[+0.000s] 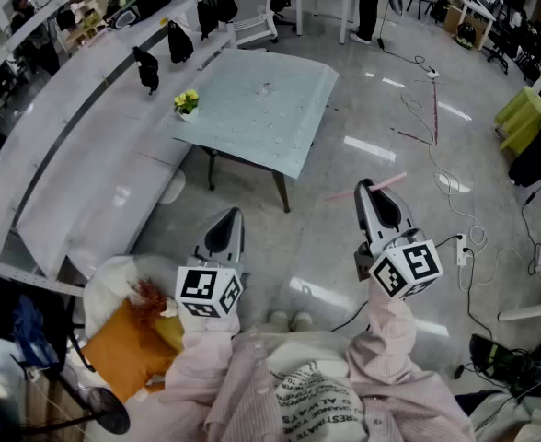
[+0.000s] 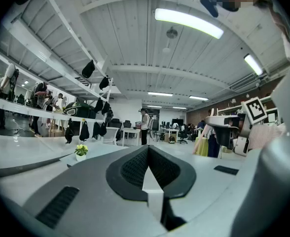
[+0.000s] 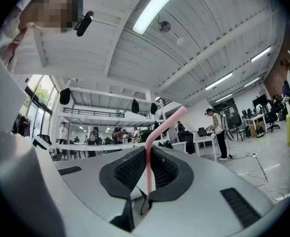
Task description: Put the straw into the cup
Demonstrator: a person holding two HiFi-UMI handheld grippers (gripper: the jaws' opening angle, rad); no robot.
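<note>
From above, the head view shows the left gripper and the right gripper over the floor, near the person, with the glass table farther off, and I cannot pick out a cup for sure. Up close, the left gripper view shows what that one cannot: fingers pressed together on nothing. Right gripper view shows fingers pinching the pink straw, so I think the carrying step is on; next the straw must reach the cup and tip down.
</note>
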